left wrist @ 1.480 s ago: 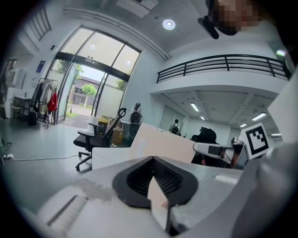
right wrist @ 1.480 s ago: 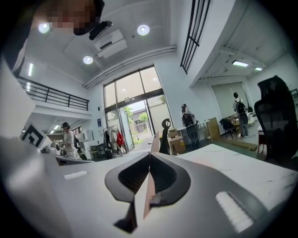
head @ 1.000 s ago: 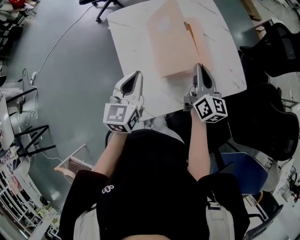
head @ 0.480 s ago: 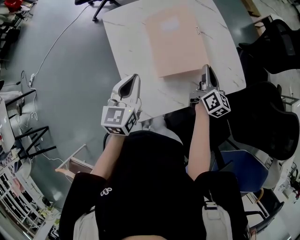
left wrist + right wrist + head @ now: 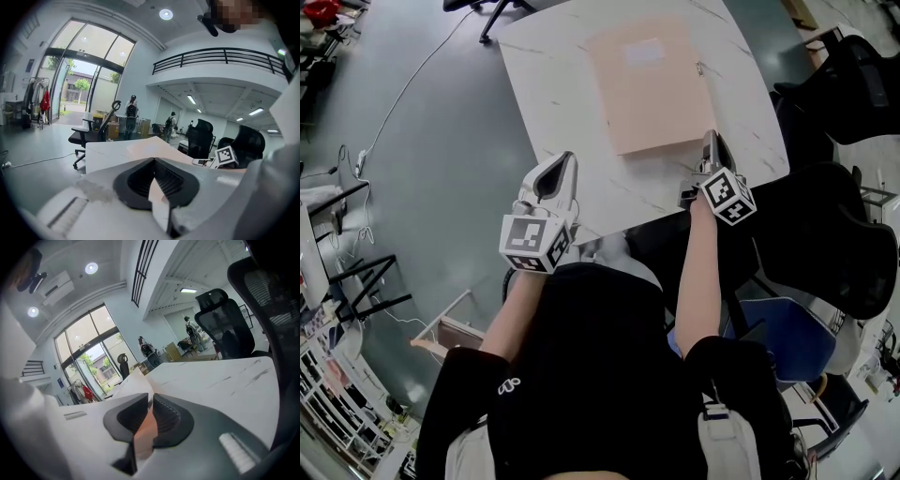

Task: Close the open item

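Closed peach card folder (image 5: 642,84) flat on white marble worktop (image 5: 553,103), just ahead-left of right gripper (image 5: 711,139) fingers, opening and pinching nothing, ahead-right of left gripper (image 5: 557,165) fingers, pressed together, empty

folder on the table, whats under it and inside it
The folder lies closed, flat on the white table, with a pale label on top. Anything inside or beneath it is hidden.

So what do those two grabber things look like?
The left gripper and right gripper are light grey with black ribbed pads; each carries a white cube with black square markers. The right jaws are opening, empty. The short-sleeved top is black.
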